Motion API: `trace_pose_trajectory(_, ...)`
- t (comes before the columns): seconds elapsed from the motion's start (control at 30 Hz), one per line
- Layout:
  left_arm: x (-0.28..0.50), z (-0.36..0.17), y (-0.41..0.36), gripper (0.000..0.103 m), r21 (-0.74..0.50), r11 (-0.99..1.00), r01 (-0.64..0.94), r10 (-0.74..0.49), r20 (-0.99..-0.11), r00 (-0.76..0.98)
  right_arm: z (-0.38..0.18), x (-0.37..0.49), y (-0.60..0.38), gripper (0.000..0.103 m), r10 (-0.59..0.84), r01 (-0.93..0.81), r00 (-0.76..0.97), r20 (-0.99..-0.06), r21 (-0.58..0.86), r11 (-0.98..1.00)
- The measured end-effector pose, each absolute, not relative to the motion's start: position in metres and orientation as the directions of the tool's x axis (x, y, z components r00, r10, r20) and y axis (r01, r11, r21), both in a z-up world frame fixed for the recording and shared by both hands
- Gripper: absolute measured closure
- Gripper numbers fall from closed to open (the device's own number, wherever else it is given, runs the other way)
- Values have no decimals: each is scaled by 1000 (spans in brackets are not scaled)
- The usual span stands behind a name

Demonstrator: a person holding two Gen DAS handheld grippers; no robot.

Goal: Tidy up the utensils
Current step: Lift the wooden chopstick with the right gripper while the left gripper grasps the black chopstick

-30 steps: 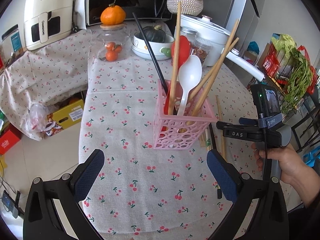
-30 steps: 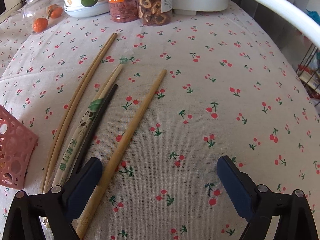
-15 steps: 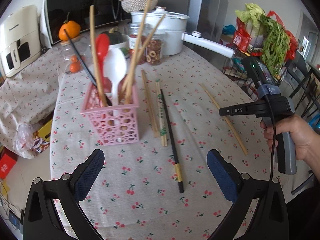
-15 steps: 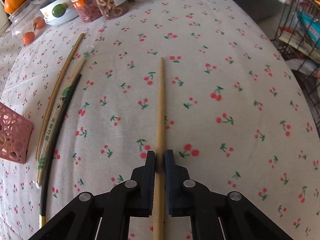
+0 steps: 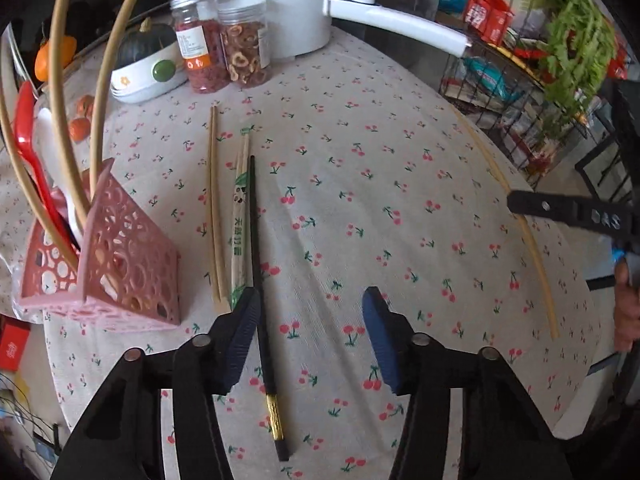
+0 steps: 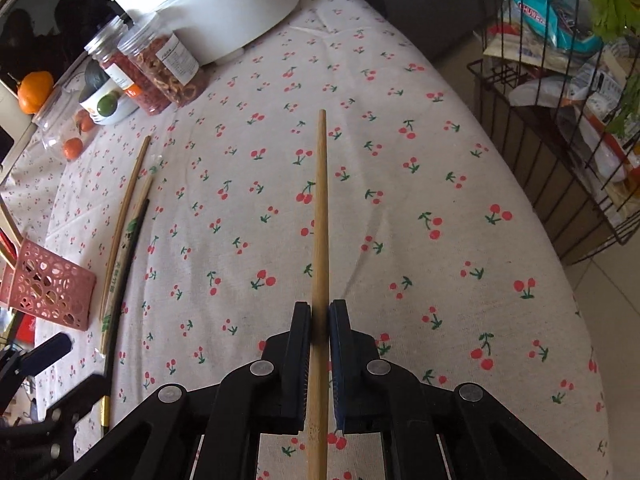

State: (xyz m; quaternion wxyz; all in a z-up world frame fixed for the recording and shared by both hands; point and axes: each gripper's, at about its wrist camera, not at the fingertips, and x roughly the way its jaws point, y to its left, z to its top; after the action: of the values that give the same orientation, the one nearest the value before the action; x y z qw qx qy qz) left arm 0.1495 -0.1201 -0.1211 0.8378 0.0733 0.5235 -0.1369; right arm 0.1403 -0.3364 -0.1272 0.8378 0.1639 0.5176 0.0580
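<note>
bamboo chopstick (image 6: 320,216) being clamped in right gripper (image 6: 320,320), raised over cherry tablecloth (image 6: 420,160) | black chopstick (image 5: 256,248) lying between closing jaws of left gripper (image 5: 308,320), unpinched | paired chopsticks (image 5: 214,208) lying just beside pink basket (image 5: 128,264)

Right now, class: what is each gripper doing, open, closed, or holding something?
Left gripper: open, jaws closing around the black chopstick, not yet pressing it.
Right gripper: closed on a bamboo chopstick.
</note>
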Motion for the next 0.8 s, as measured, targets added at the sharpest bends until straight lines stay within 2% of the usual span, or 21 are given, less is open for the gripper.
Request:
trace_pose_trajectory(0.03,158,-124,-121,57,-19,958,286,-141,-901,410,-126,139,-337,97,276,69,459,-844,343,937)
trace_pose_trajectory(0.1,176,-130,-122,70,-26,969,246,-125,-910,395,-124,139,-339,97,292,64,462,-837,360,931)
trace_pose_trajectory(0.27,205,-143,-120,82,-9,985,173,-73,-928,366,-124,139,-343,97,319,70,466,-826,394,917)
trace_pose_trajectory(0.47,219,-154,-120,85,45,989,138,-6,-937,350,-126,140,-346,97,327,73,463,-824,404,912)
trace_pose_trajectory(0.73,223,-158,-120,84,43,991,124,-1,-942,336,-129,141,-347,97,323,81,457,-829,400,913)
trace_pose_trajectory(0.77,223,-158,-120,86,45,991,126,0,-942,336,-129,141,-347,97,321,81,457,-830,398,914)
trace_pose_trajectory(0.8,222,-158,-120,92,49,990,130,2,-941,338,-129,140,-346,97,320,82,457,-830,397,914)
